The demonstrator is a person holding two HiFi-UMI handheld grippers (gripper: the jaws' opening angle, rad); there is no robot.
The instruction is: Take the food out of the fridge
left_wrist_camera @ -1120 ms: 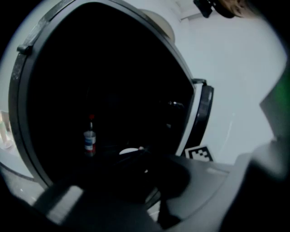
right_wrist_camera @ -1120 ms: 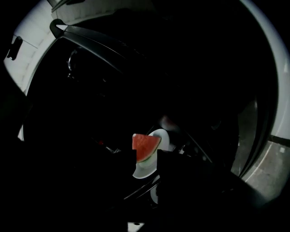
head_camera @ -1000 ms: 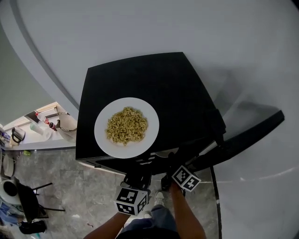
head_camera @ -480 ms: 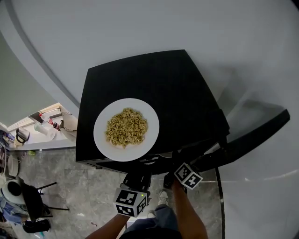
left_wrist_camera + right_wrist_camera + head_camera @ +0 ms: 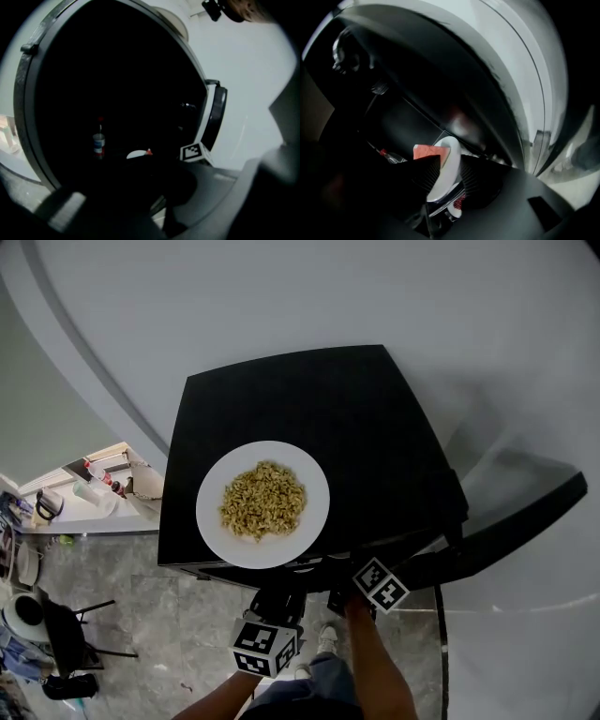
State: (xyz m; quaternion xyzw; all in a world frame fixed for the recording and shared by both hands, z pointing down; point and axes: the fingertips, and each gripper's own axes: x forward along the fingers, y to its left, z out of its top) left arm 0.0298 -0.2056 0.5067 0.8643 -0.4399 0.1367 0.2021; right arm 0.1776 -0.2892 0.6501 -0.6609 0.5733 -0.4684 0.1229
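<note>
Plate (image 5: 446,180), red slab (image 5: 427,151) aboard: likely rigid, slick, breakable. Right tool (image 5: 450,164), jaws just closing, pinches its rim; carry level.

The head view looks steeply down onto the black fridge (image 5: 309,418) from well above. Both gripper views sit low and close, facing into its dark interior.

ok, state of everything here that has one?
fridge door: open.
plate on fridge top: holds food, no gripper on it.
plate in fridge: gripped at its rim.
right hand-held gripper: jaws have just been closing, shut on plate in fridge.
left hand-held gripper: nothing seen between jaws; too dark to tell open or shut.
bottle: upright inside fridge.
</note>
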